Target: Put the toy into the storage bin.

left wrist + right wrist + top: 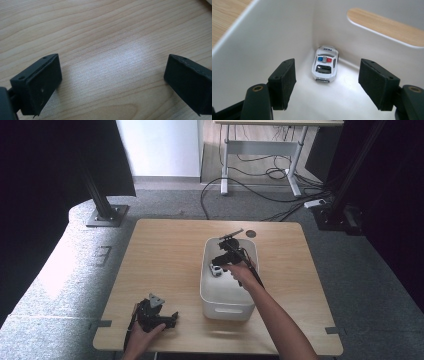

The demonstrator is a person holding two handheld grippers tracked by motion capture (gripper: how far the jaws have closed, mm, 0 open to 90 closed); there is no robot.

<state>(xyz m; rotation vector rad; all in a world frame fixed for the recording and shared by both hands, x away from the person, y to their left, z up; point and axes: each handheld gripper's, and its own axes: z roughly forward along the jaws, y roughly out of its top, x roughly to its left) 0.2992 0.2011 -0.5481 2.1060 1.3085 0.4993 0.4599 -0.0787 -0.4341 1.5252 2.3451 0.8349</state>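
Car (325, 63) sits in the bin (262, 45), in its far corner, ahead of the right gripper (327, 85) and between the lines of its two fingers (283, 82), touching neither. Bin stands on the table (165, 255). Left gripper (110, 82) is at the table's near left, bare tabletop between its fingers (37, 85).

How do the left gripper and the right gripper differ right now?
The left gripper sits low over bare table near the front edge, while the right gripper reaches down inside the white bin. Wood lies ahead of the left's jaws; a toy police car lies ahead of the right's. Both are open and empty.
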